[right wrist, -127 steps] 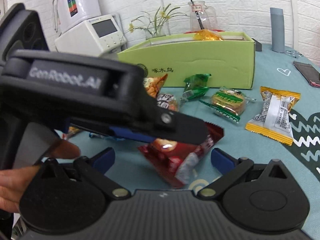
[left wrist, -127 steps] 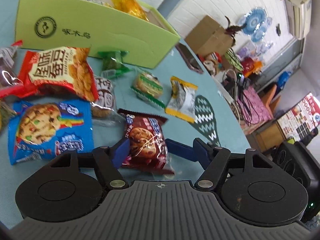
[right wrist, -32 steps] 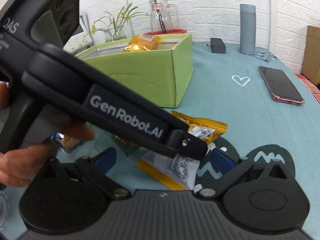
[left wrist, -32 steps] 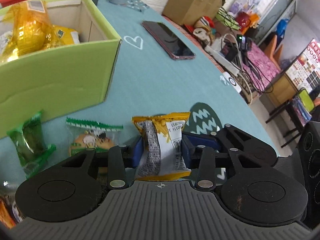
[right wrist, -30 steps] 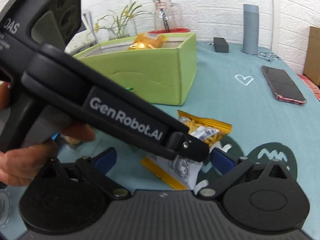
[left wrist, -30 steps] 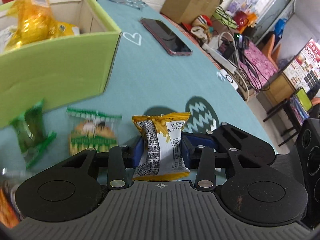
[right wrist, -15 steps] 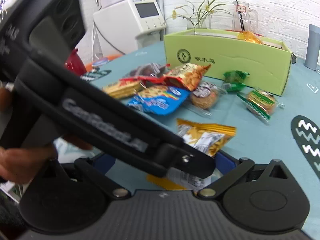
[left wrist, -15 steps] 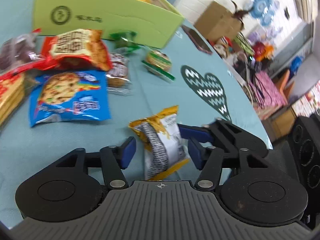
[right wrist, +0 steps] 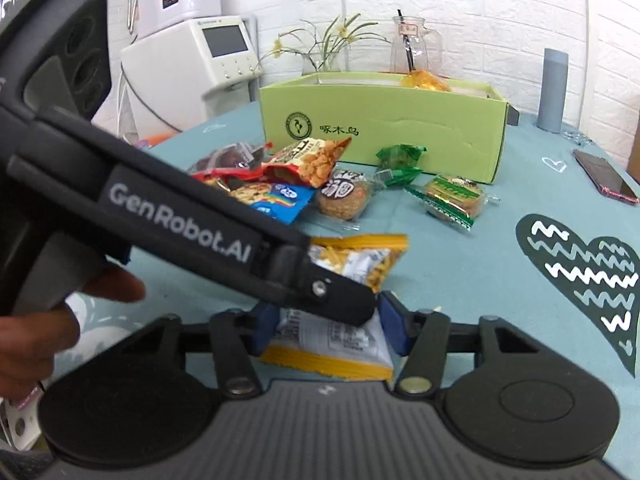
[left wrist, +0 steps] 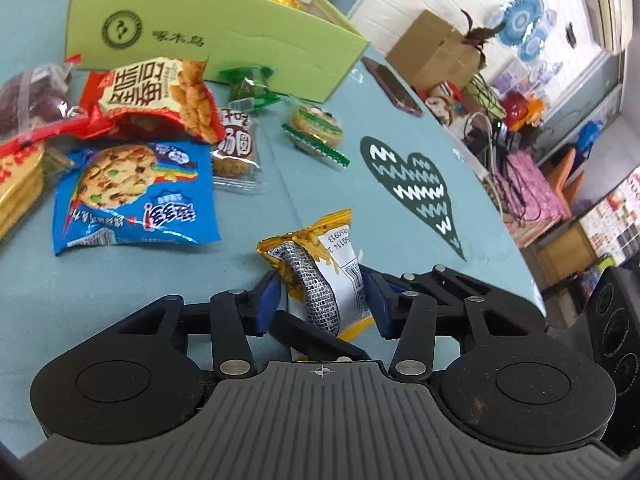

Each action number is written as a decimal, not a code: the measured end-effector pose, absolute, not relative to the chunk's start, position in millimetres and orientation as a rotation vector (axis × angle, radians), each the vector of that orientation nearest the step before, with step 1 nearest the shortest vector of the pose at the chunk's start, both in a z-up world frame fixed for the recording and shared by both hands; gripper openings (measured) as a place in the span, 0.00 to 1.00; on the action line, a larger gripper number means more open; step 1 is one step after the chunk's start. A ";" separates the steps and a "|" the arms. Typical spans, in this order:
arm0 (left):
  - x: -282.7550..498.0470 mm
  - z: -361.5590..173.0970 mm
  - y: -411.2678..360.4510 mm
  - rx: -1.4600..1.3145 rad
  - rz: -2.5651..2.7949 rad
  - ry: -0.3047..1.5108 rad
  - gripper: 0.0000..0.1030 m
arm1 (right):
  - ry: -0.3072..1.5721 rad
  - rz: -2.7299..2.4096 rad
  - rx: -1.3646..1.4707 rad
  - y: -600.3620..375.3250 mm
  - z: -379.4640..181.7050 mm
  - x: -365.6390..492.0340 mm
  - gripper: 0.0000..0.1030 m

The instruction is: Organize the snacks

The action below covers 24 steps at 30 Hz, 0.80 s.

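Observation:
A yellow and silver snack packet (left wrist: 320,280) sits between the blue pads of my left gripper (left wrist: 322,306), which is shut on it above the teal table. In the right wrist view my right gripper (right wrist: 326,330) is also shut on the same yellow packet (right wrist: 352,264), near its lower end. The left gripper's black body (right wrist: 180,236) crosses that view and hides part of the packet. The green cardboard box (right wrist: 380,128) stands at the back with a yellow bag (right wrist: 426,80) inside.
Loose snacks lie before the box: a blue cookie packet (left wrist: 132,196), a red snack bag (left wrist: 156,96), a round brown cake (right wrist: 346,196), a green candy (right wrist: 398,162), a green-striped cake (right wrist: 452,196). A phone (right wrist: 604,176) lies at right. A dark heart print (right wrist: 588,272) marks the tablecloth.
My left gripper picked the yellow packet off the table by the box and carried it back toward the front. My right gripper has closed from open onto the packet's lower end.

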State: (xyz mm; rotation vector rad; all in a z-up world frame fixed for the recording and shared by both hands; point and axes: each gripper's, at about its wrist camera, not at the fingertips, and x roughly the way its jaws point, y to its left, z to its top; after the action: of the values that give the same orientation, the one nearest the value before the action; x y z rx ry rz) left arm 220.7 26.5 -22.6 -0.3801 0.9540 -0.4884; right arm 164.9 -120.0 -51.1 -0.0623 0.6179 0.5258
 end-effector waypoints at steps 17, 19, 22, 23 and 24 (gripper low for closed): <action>355.4 81.0 50.3 -0.297 -0.376 0.671 0.22 | 0.419 0.623 -0.126 -90.8 34.3 328.7 0.54; 382.4 81.1 59.2 -0.300 -0.344 0.677 0.21 | 0.435 0.643 -0.118 -83.0 37.4 360.8 0.54; 419.3 73.2 74.5 -0.308 -0.304 0.696 0.21 | 0.461 0.669 -0.114 -68.7 33.9 398.4 0.54; 429.1 68.7 79.3 -0.316 -0.299 0.704 0.22 | 0.472 0.675 -0.112 -64.7 30.8 408.8 0.55; 437.1 64.6 84.3 -0.329 -0.295 0.711 0.25 | 0.480 0.682 -0.108 -60.5 27.2 418.0 0.56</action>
State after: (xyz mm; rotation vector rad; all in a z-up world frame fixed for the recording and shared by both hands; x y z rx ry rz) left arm 437.1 84.3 64.6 -0.3292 0.7105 -0.2950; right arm 418.0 -60.5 27.2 -0.1079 0.4800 0.6816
